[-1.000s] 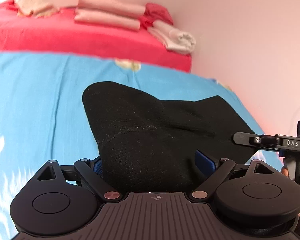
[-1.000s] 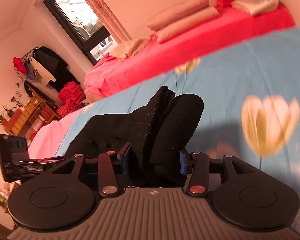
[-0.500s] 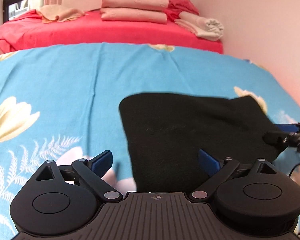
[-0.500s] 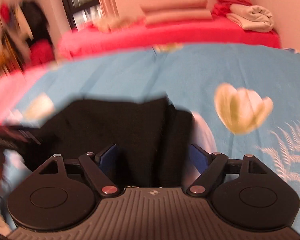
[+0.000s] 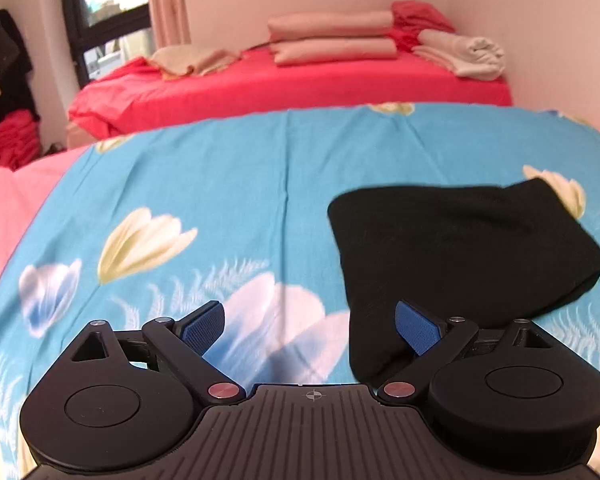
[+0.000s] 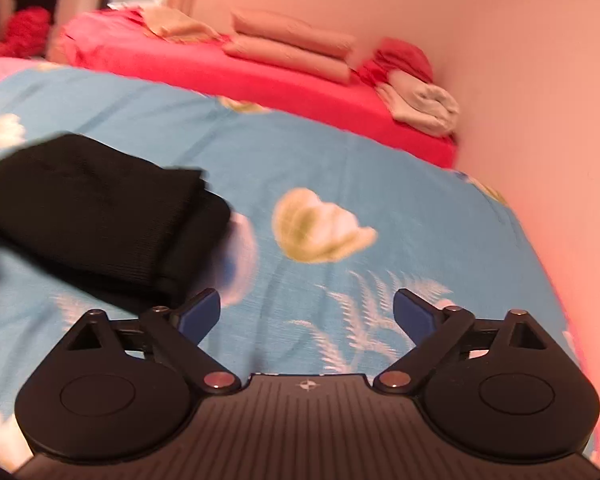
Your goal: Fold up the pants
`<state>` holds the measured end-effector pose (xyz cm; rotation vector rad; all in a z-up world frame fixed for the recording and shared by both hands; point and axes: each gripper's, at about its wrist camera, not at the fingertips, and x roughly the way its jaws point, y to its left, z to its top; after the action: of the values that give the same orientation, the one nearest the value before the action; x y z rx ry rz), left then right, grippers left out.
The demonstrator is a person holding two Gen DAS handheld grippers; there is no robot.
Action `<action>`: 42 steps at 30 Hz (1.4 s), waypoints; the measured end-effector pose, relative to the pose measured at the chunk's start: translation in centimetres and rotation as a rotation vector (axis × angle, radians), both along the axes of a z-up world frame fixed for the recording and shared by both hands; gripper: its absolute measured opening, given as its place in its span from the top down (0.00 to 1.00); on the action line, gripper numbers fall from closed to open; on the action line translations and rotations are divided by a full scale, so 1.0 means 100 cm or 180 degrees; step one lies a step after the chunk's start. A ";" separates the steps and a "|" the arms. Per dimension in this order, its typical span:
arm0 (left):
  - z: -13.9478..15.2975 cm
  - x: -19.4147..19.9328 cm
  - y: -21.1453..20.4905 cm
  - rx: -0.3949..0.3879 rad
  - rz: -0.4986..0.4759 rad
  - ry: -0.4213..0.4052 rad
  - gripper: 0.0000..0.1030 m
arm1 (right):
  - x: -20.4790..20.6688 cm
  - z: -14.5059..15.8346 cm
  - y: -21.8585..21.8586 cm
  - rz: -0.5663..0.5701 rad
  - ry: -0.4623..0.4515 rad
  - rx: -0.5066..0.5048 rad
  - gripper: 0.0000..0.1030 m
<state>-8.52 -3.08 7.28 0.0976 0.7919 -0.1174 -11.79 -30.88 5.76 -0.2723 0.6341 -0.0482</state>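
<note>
The black pants (image 5: 456, 248) lie folded into a compact bundle on the blue flowered bedspread (image 5: 220, 184). In the left wrist view they sit to the right, their near corner by my right blue pad. My left gripper (image 5: 310, 328) is open and empty, above the bedspread just left of the pants. In the right wrist view the pants (image 6: 100, 216) lie at the left, showing stacked folded layers. My right gripper (image 6: 307, 314) is open and empty, to the right of the pants over bare bedspread (image 6: 380, 184).
A red bed (image 5: 300, 80) stands behind, with folded pink linens (image 5: 332, 38) and a rolled white towel (image 5: 468, 54). A pink wall (image 6: 540, 100) runs along the right. A window (image 5: 108, 12) and hanging clothes (image 5: 0, 60) are at the far left.
Both grippers have let go of the pants, opened and drawn back. The left one has moved left, the right one right. The pants now lie flat and folded.
</note>
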 end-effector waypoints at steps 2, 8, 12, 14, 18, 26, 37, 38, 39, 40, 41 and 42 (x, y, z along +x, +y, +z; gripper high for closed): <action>-0.003 -0.003 0.002 -0.0048 0.0063 0.0020 0.00 | -0.008 0.003 0.011 0.0259 0.0025 0.0154 0.05; -0.010 -0.015 0.000 0.0031 0.0133 0.0082 0.00 | -0.014 -0.014 0.065 0.0794 0.0269 0.0310 0.04; -0.016 -0.019 -0.003 0.0178 0.0130 0.0150 0.00 | -0.017 -0.032 0.087 0.0922 0.0349 0.0176 0.04; -0.020 -0.022 -0.003 0.0229 0.0138 0.0191 0.00 | -0.017 -0.037 0.091 0.0945 0.0371 0.0184 0.04; -0.030 -0.023 -0.007 0.0294 0.0120 0.0280 0.00 | -0.016 -0.040 0.090 0.0920 0.0400 0.0259 0.04; -0.036 -0.018 -0.011 0.0283 0.0120 0.0352 0.00 | -0.013 -0.041 0.079 0.0816 0.0406 0.0344 0.04; -0.045 -0.011 -0.010 0.0245 0.0140 0.0464 0.00 | -0.007 -0.042 0.078 0.0785 0.0409 0.0372 0.04; -0.045 -0.011 -0.011 0.0253 0.0140 0.0466 0.00 | -0.006 -0.042 0.078 0.0790 0.0407 0.0369 0.04; -0.046 -0.010 -0.011 0.0261 0.0140 0.0466 0.00 | -0.006 -0.043 0.078 0.0794 0.0413 0.0375 0.04; -0.046 -0.010 -0.011 0.0265 0.0138 0.0469 0.00 | -0.005 -0.043 0.077 0.0794 0.0416 0.0383 0.04; -0.046 -0.010 -0.011 0.0265 0.0136 0.0475 0.00 | -0.005 -0.043 0.078 0.0791 0.0419 0.0390 0.04; -0.047 -0.010 -0.011 0.0265 0.0134 0.0477 0.00 | -0.004 -0.043 0.078 0.0789 0.0423 0.0395 0.04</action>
<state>-9.55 -4.19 2.61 0.1522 0.9482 -0.0522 -12.23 -23.12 1.44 -0.2335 0.7280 0.2484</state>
